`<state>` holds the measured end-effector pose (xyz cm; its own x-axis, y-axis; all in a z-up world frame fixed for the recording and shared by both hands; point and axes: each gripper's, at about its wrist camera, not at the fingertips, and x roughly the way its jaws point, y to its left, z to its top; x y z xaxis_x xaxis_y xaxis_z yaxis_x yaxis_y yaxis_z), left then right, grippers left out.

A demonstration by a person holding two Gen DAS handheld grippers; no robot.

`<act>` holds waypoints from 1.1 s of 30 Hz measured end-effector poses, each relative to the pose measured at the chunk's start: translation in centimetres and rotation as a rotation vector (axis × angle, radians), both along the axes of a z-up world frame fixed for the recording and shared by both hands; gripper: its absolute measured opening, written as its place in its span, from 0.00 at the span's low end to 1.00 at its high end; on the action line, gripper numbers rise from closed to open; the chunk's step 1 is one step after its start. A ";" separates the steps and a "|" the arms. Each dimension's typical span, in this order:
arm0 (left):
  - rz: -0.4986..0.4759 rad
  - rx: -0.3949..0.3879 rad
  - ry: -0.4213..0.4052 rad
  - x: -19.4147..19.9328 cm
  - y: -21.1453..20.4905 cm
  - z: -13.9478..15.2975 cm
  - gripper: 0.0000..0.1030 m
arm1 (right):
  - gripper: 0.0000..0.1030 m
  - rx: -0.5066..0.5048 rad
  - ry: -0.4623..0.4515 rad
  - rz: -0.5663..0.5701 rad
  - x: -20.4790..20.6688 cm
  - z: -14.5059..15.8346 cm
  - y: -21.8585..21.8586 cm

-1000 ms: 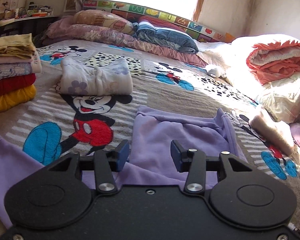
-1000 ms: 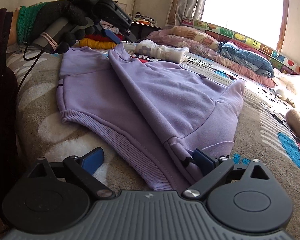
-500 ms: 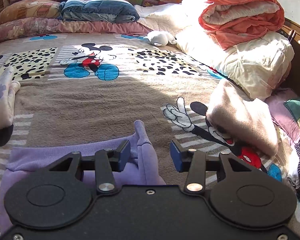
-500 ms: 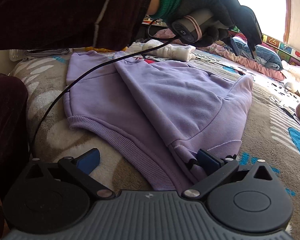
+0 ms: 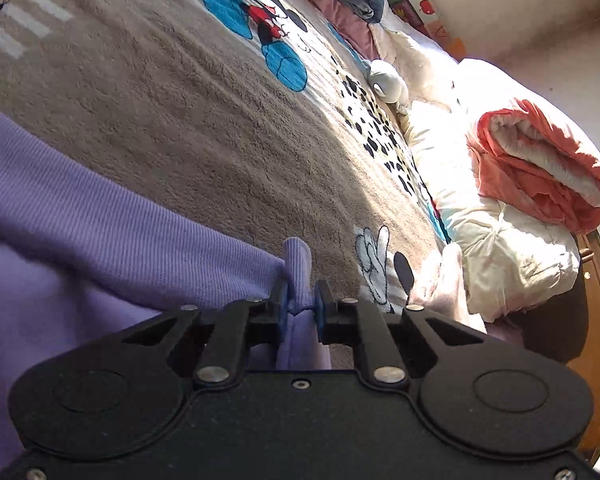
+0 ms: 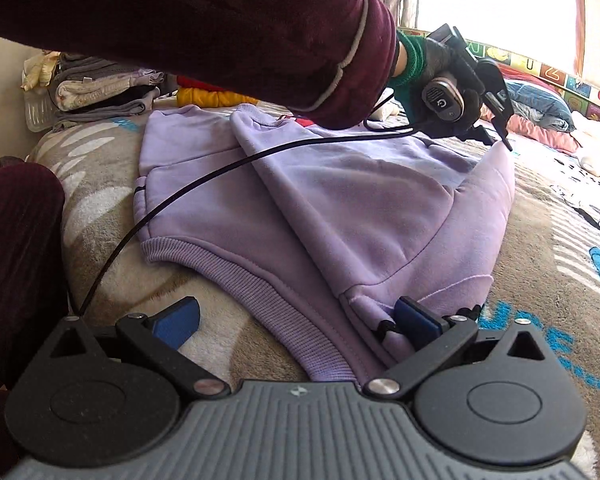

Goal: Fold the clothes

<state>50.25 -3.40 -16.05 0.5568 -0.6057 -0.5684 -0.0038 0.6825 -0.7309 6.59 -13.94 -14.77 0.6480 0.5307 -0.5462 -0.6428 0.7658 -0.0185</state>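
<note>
A purple sweatshirt (image 6: 340,208) lies partly folded on the cartoon-print blanket (image 5: 180,112). In the left wrist view my left gripper (image 5: 300,304) has its jaws closing, and the blue pads pinch a corner of the sweatshirt's (image 5: 100,232) ribbed hem, which pokes up between them. The right wrist view shows that left gripper (image 6: 500,136) in a gloved hand at the garment's far right corner. My right gripper (image 6: 296,318) stands wide open at the near edge, its fingers on either side of the ribbed hem and pressing nothing.
A maroon sleeve (image 6: 220,20) and a black cable (image 6: 204,176) cross above the sweatshirt. Folded clothes (image 6: 100,88) are stacked at the back left. An orange-and-white quilt (image 5: 540,168), a white duvet (image 5: 500,260), a beige garment (image 5: 444,280) and a plush toy (image 5: 388,84) line the bed's right side.
My left gripper swung from the stack side across to the sweatshirt's far hem corner, rolled, dropped lower and closed on the fabric. The right gripper stayed put and opened slightly wider.
</note>
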 end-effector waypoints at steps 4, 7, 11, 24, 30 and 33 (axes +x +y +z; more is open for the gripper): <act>0.034 -0.028 -0.025 -0.4 1.2 -0.4 0.10 | 1.00 0.002 0.001 0.000 0.0 0.0 0.0; 0.027 -0.009 -0.063 -0.3 1.3 0.6 0.09 | 1.00 0.004 0.001 -0.001 0.1 -0.1 0.0; -0.036 0.122 -0.117 -0.5 0.1 2.3 0.09 | 1.00 0.003 -0.001 -0.001 0.2 -0.1 0.0; -0.341 0.685 -0.338 -4.2 -6.3 0.9 0.10 | 1.00 0.002 -0.004 -0.003 0.3 -0.2 0.0; -0.225 0.509 -0.342 -4.9 -4.2 3.4 0.11 | 1.00 0.014 -0.005 0.001 0.2 -0.1 0.0; -0.248 0.556 -0.352 -4.6 -5.6 3.7 0.12 | 1.00 0.010 -0.006 0.002 0.2 -0.2 0.1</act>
